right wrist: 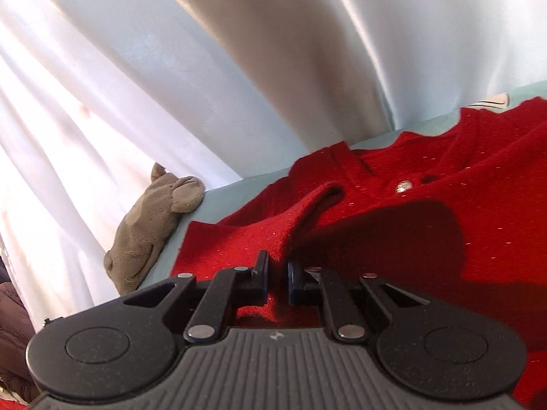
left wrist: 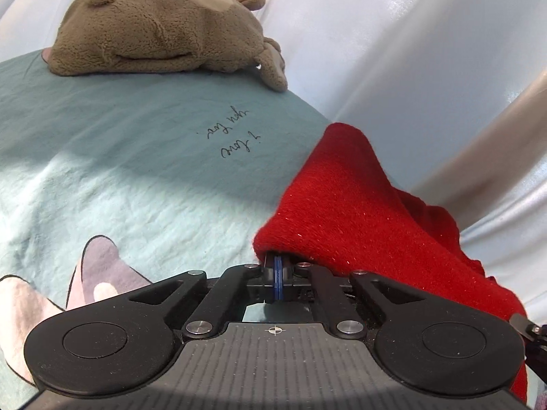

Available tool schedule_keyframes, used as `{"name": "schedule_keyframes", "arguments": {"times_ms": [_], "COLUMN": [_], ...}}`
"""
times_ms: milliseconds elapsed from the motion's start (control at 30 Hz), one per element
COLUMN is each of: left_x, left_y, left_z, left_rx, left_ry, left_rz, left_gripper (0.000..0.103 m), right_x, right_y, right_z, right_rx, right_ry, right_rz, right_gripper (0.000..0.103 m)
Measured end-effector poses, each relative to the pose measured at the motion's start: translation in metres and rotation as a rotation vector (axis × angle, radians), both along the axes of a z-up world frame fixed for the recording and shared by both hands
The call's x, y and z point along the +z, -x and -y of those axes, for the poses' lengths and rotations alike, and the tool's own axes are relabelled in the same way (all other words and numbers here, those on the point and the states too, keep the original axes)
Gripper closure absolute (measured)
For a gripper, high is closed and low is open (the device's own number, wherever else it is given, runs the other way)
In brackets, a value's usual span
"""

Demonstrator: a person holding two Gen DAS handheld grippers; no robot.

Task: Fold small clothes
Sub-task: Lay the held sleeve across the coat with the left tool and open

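A small red knit sweater [right wrist: 410, 205] with a metal button lies spread on a teal bed sheet [right wrist: 232, 198]. My right gripper [right wrist: 277, 273] is shut on a raised fold of it. In the left wrist view the sweater [left wrist: 359, 205] hangs up from my left gripper [left wrist: 278, 266], whose blue-padded jaws are closed on its edge; the fingertips are partly hidden by the cloth. The sweater is lifted above the sheet [left wrist: 136, 157] on that side.
A brown plush toy [left wrist: 160, 30] lies at the far end of the sheet, also seen in the right wrist view [right wrist: 154, 222]. Pale curtains [left wrist: 410, 34] hang behind the bed. A pink and white print [left wrist: 95, 273] marks the sheet near my left gripper.
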State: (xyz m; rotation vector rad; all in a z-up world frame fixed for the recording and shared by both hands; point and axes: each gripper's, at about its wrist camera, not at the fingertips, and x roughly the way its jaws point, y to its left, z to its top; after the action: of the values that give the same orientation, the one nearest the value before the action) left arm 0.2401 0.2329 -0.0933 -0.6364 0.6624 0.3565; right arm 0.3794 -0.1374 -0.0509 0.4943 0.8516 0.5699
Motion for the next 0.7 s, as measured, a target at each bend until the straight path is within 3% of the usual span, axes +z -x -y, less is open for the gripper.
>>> {"name": "schedule_keyframes", "arguments": {"times_ms": [100, 133, 200, 333, 433, 467, 500, 600, 700], "left_x": [0.005, 0.005, 0.004, 0.001, 0.003, 0.003, 0.004, 0.006, 0.008], "left_y": [0.001, 0.0, -0.005, -0.011, -0.014, -0.014, -0.015, -0.017, -0.019], "left_z": [0.009, 0.011, 0.015, 0.018, 0.021, 0.021, 0.022, 0.024, 0.026], "left_rx": [-0.036, -0.043, -0.059, -0.062, -0.07, -0.072, -0.07, -0.065, -0.068], "left_ry": [-0.023, -0.032, -0.046, -0.052, -0.073, -0.078, -0.081, -0.089, -0.103], "left_rz": [0.011, 0.006, -0.009, -0.032, -0.047, -0.052, -0.056, -0.057, -0.063], "left_gripper": [0.102, 0.102, 0.101, 0.101, 0.1, 0.099, 0.095, 0.087, 0.086], "right_x": [-0.023, -0.035, -0.053, -0.069, -0.063, -0.059, -0.054, -0.033, -0.01], "right_y": [-0.011, -0.016, -0.021, -0.025, -0.028, -0.027, -0.026, -0.017, -0.004], "right_z": [0.02, 0.024, 0.028, 0.025, 0.015, 0.013, 0.011, 0.01, 0.011], "right_rx": [-0.063, -0.082, -0.09, -0.099, -0.073, -0.064, -0.054, -0.051, -0.047], "right_ry": [-0.005, -0.018, -0.092, -0.221, -0.168, -0.137, -0.11, -0.025, 0.064], "right_rz": [-0.074, -0.136, -0.215, -0.272, -0.227, -0.204, -0.179, -0.07, 0.045], "right_gripper": [0.088, 0.083, 0.08, 0.076, 0.077, 0.089, 0.094, 0.094, 0.094]}}
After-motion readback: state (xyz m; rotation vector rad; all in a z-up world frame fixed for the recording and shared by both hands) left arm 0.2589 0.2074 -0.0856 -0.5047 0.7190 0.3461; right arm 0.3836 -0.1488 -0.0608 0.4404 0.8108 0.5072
